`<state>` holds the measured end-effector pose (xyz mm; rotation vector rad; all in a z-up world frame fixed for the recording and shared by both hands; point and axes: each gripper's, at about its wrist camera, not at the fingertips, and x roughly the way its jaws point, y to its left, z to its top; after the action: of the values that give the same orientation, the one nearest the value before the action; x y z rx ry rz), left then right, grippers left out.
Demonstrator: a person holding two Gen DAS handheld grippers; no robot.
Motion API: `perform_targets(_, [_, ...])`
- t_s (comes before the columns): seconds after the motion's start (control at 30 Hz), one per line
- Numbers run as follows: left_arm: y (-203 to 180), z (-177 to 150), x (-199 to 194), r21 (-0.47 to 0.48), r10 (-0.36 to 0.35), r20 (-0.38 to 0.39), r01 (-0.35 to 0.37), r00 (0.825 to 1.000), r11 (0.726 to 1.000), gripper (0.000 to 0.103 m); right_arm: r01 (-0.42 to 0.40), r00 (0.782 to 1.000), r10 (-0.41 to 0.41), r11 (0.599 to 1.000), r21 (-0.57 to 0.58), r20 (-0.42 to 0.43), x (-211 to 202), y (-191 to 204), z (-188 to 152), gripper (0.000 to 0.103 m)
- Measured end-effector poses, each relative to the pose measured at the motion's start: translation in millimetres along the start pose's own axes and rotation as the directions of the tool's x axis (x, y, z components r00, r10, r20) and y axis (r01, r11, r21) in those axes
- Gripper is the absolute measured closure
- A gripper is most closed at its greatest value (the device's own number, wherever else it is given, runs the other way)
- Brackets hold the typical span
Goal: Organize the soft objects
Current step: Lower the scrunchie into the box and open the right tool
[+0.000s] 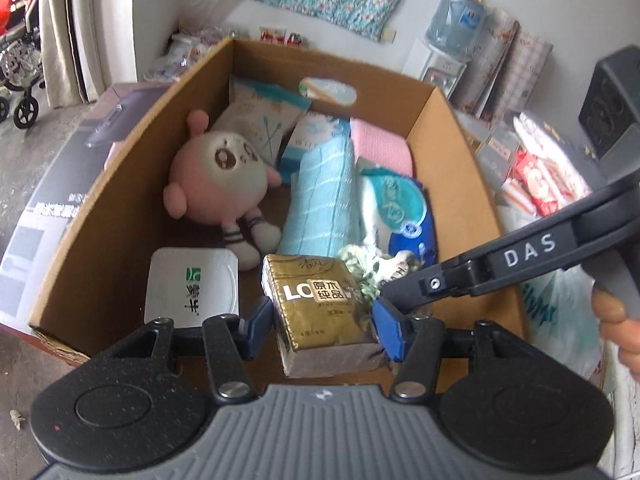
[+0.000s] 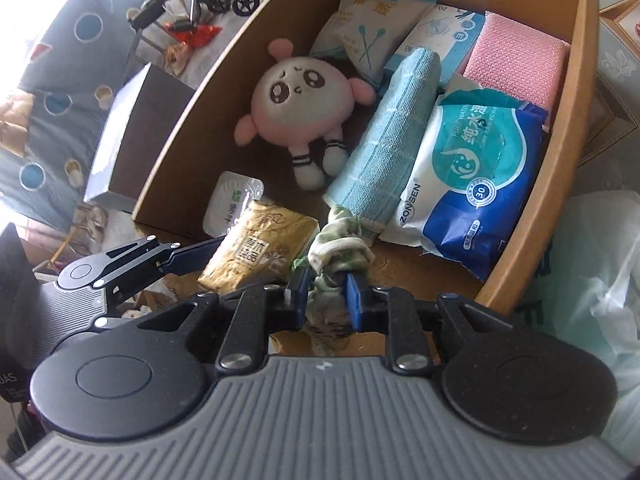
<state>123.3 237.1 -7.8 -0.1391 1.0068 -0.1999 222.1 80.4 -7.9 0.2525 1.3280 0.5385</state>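
A cardboard box (image 1: 460, 168) (image 2: 560, 168) holds soft goods: a pink plush doll (image 1: 218, 172) (image 2: 300, 108), a rolled blue towel (image 1: 320, 196) (image 2: 396, 132), a pink cloth (image 1: 380, 144) (image 2: 516, 68), a wet-wipes pack (image 1: 400, 208) (image 2: 468, 176) and a white pack (image 1: 190, 284) (image 2: 232, 204). My left gripper (image 1: 322, 322) is shut on a gold tissue pack (image 1: 320, 312) (image 2: 256, 252) over the box's near end. My right gripper (image 2: 326, 296) is shut on a green-and-white cloth bundle (image 2: 336, 256) (image 1: 360, 268) beside it.
Cotton-swab bags (image 1: 260, 120) (image 2: 368, 24) lean at the box's far end. A grey carton (image 1: 80, 168) lies left of the box. Plastic bags (image 1: 560, 320) (image 2: 592, 272) and packaged goods (image 1: 536, 184) lie on the right. A water dispenser (image 1: 452, 36) stands by the wall.
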Motion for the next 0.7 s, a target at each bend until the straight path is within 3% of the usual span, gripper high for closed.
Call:
perform_targets(0.23, [7, -3, 16, 0.023, 0.016, -0.042, -0.015, 0.999, 1.000, 0.046, 0.052, 0.997, -0.054, 0.998, -0.041, -0.063, 13, 7, 7, 0.083])
perform_targets(0.53, [7, -4, 10, 0.050, 0.033, 0.018, -0.034, 0.999, 0.998, 0.043, 0.057, 0.995, -0.061, 0.997, -0.050, -0.080, 21, 9, 11, 0.080])
perform_targets(0.7, [10, -7, -7, 0.057, 0.056, 0.090, -0.061, 0.994, 0.996, 0.043, 0.051, 0.994, -0.056, 0.997, -0.056, -0.089, 21, 9, 13, 0.080])
